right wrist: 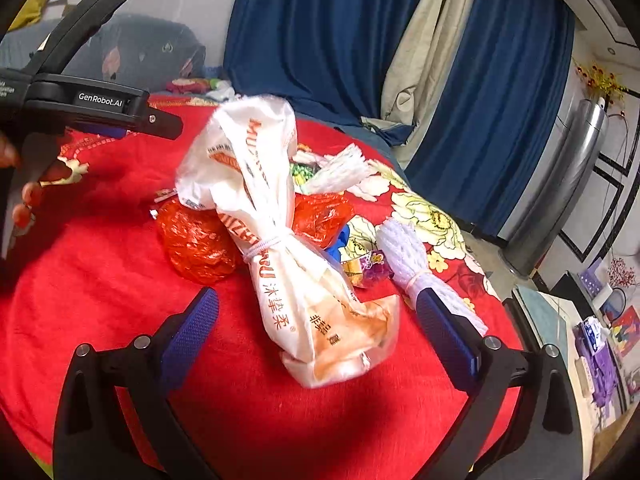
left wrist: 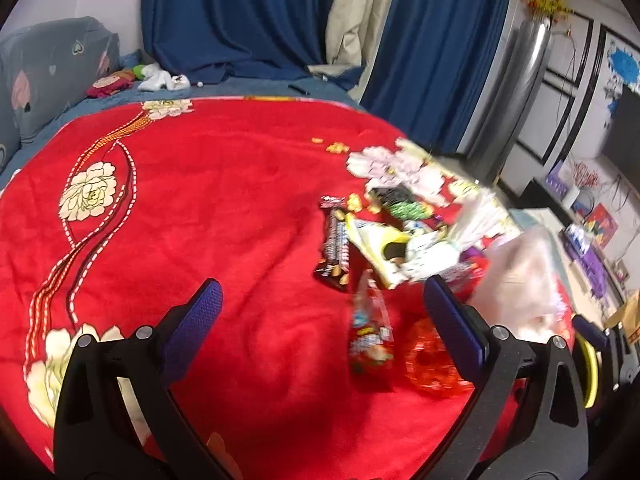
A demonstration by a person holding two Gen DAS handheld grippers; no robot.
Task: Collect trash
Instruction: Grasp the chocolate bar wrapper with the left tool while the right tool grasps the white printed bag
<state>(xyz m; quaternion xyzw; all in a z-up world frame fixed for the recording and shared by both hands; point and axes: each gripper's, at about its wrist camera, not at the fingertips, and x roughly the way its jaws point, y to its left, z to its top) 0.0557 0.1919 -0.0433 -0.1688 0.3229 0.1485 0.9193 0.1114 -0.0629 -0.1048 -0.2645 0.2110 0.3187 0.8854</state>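
Note:
Trash lies in a pile on the red flowered blanket. In the left wrist view I see a dark candy wrapper, a yellow packet, a red snack wrapper, an orange plastic bag and a blurred white bag. My left gripper is open and empty, just before the pile. In the right wrist view a tied white plastic bag lies between the open fingers of my right gripper. An orange bag, white foam netting and small wrappers lie around it.
The blanket covers a bed with a grey pillow and small items at its head. Blue curtains hang behind. A silver tall unit and a cluttered shelf stand right. The left gripper's body is at upper left.

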